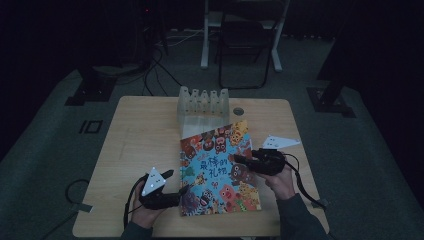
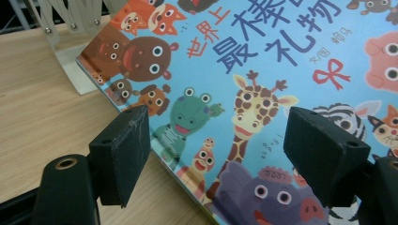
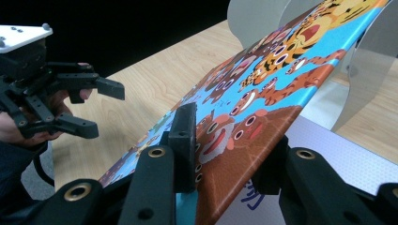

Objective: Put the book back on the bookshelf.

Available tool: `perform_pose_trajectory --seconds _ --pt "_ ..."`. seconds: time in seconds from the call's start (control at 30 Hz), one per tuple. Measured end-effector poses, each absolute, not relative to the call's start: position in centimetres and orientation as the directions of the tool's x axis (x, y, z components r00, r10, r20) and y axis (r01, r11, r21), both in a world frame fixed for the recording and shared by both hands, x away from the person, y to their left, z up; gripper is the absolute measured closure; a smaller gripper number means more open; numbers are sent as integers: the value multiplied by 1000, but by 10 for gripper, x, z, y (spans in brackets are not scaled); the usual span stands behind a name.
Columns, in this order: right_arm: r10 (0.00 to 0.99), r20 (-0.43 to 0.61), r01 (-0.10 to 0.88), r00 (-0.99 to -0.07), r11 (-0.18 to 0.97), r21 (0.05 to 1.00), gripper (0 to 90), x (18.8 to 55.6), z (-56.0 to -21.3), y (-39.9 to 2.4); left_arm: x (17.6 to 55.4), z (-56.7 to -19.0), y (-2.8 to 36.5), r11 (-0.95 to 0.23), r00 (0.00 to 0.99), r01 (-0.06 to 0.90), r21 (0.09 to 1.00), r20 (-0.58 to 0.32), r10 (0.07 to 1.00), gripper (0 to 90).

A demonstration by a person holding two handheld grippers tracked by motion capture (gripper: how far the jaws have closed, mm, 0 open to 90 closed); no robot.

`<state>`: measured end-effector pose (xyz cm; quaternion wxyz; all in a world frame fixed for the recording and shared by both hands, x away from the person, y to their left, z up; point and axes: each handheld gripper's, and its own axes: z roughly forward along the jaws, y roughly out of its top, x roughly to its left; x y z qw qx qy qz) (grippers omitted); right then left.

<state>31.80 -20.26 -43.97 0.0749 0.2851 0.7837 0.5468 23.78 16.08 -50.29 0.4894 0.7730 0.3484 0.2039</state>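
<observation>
- Light wooden table with rounded corners (image 1: 145, 150): stands on a dark grey-green floor (image 1: 45, 165).
- Translucent plastic rack with upright divider fins (image 1: 202, 102): stands on the far middle part of the table, fins in a row pointing upward.
- Small round dark grommet (image 1: 238, 111): set in the tabletop just right of the rack.
- Dark metal folding chair (image 1: 245, 40): stands on the floor beyond the table.
- White metal frame legs (image 1: 205, 35): stand behind the chair.
- Black cables (image 1: 160, 70): lie loose across the floor, far left of the chair.
- Black base plates (image 1: 90, 90): rest on the floor, one beyond each far table corner.
</observation>
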Motion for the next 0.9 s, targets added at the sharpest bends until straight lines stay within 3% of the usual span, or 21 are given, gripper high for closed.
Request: perform_pose_trajectory --seconds 0.9 --pt "499 121 274 -858 246 930 669 306 -434 -210 252 -498 163 -260 673 346 902 -45 739 194"
